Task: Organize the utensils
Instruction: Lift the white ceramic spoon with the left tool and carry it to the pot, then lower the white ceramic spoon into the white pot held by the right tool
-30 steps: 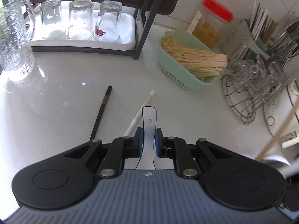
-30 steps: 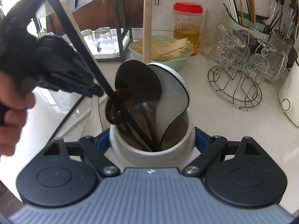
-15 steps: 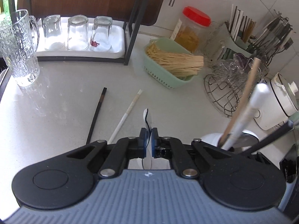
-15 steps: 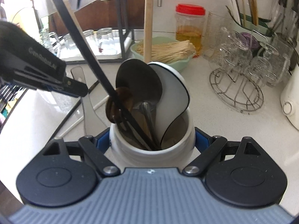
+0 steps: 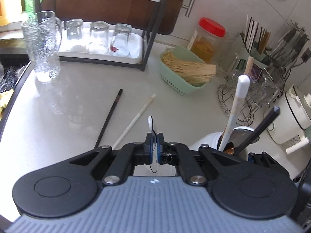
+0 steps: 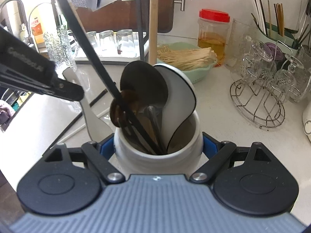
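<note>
Utensils are split between a white crock [image 6: 158,155] and the counter [image 5: 68,120]. The crock is clamped between the blue pads of the right gripper [image 6: 158,149], jaws pressed on its sides; it stands on the counter. Inside it are seen a white ladle [image 6: 178,101], a dark ladle [image 6: 143,83], a wooden handle [image 6: 153,23] standing upright, a black handle [image 6: 93,54] leaning left, and a brown spoon [image 6: 122,108]. A white spatula [image 6: 90,112] is pinched edge-on in the left gripper [image 5: 153,147], jaws nearly together on its thin blade; in the right view it hangs just left of the crock, clear of the rim. On the counter a black chopstick [image 5: 108,118] and a white chopstick [image 5: 136,118] lie apart, roughly parallel, both untouched. Further back are noted a green basket [image 5: 175,77] of pale sticks, a red-lidded jar [image 5: 208,38], a wire rack [image 6: 258,104] with glassware, a tray [image 5: 134,56] of upturned glasses, and a textured mug [image 5: 42,46].
</note>
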Tool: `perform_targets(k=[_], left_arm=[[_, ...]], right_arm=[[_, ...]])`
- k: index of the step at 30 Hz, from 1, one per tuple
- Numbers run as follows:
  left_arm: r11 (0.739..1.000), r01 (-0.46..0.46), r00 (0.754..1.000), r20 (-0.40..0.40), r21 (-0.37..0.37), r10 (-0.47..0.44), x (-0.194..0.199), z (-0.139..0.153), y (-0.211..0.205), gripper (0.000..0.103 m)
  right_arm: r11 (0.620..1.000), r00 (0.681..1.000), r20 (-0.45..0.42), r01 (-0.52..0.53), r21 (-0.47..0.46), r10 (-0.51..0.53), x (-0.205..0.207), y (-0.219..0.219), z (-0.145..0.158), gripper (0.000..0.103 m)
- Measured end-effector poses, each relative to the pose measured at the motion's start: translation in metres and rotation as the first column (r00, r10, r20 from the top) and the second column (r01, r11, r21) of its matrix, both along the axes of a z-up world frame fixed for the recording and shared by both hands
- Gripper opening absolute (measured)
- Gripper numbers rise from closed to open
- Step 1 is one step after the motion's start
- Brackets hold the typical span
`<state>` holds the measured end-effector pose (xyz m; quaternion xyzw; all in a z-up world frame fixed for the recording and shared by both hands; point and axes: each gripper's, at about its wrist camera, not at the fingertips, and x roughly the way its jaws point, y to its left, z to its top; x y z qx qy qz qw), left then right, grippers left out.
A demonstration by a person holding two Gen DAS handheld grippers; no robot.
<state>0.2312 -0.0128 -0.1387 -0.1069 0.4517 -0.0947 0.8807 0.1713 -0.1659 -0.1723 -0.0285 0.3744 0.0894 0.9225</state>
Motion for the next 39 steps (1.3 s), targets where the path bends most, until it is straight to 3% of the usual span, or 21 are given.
perform_targets(k=[14,24,30,39], left_arm=[[1.0,-0.022,0.997,0.072,0.02,0.021,-0.032,0.046,-0.004,0.004],[1.0,-0.001,0.996,0.092,0.012,0.0,-0.045,0.105,-0.002,0.004],[0.999,0.016,0.995,0.099,-0.033,-0.013,-0.049,0.142,-0.006,0.004],[0.997,0.073,0.986,0.151,-0.013,-0.07,-0.057,0.19,-0.032,0.004]], right_arm=[[1.0,1.0,0.004,-0.026,-0.005,0.026,0.001,0.0,0.0,0.091],[1.0,1.0,-0.016,-0.01,-0.007,0.01,0.003,0.002,0.001,0.091],[1.0,1.0,-0.018,-0.015,-0.002,0.015,0.004,0.001,0.001,0.091],[1.0,0.999,0.022,-0.026,0.01,0.026,-0.003,0.0,-0.001,0.091]])
